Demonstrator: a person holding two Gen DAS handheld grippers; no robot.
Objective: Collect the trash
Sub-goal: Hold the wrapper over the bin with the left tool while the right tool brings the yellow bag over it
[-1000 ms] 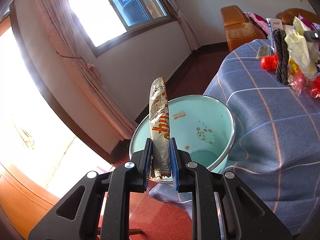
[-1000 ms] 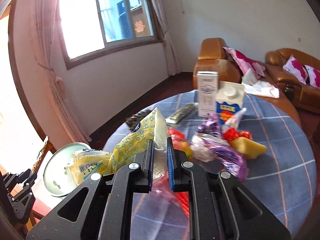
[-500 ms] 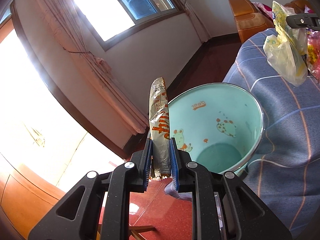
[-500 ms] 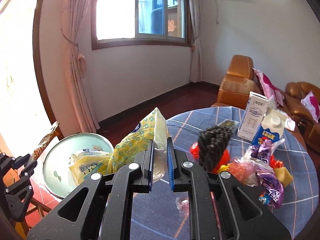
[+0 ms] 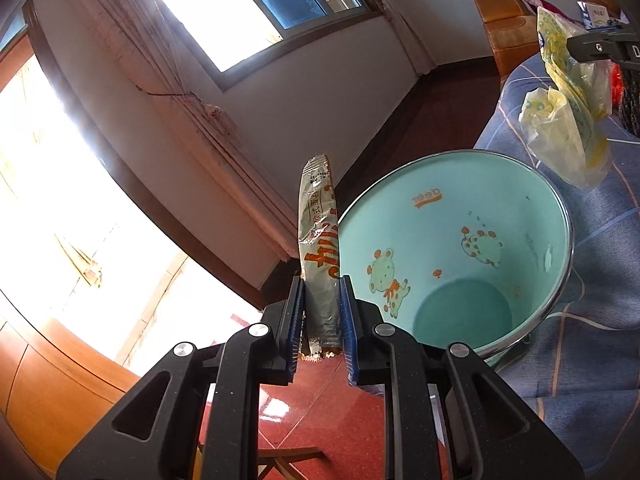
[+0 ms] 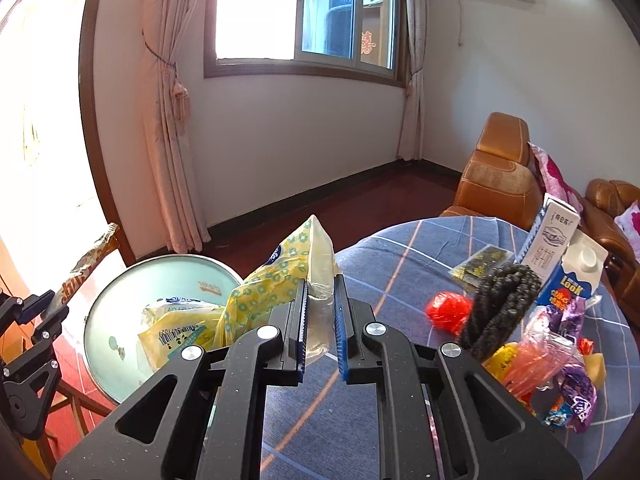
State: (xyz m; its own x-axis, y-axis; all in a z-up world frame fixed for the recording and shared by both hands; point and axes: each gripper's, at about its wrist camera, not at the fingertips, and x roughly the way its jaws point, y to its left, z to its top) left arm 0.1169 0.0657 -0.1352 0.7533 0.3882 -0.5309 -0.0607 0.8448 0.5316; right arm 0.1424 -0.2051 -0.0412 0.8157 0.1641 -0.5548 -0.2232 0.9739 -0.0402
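Left gripper is clamped on a long snack wrapper, held upright just beside the rim of the teal bin. The bin stands on the floor against the left edge of the surface (blue checked cloth). Right gripper is clamped on a yellow flowered plastic bag, which hangs above that edge near the bin. Cartons, a black rope and sweet wrappers lie toward the right edge.

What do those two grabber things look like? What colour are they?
Both the left gripper and the right gripper are black speckled plastic frames with triangular cut-outs, round silver bolts and two jaws lined with ribbed blue pads. No sleeves or cables show.
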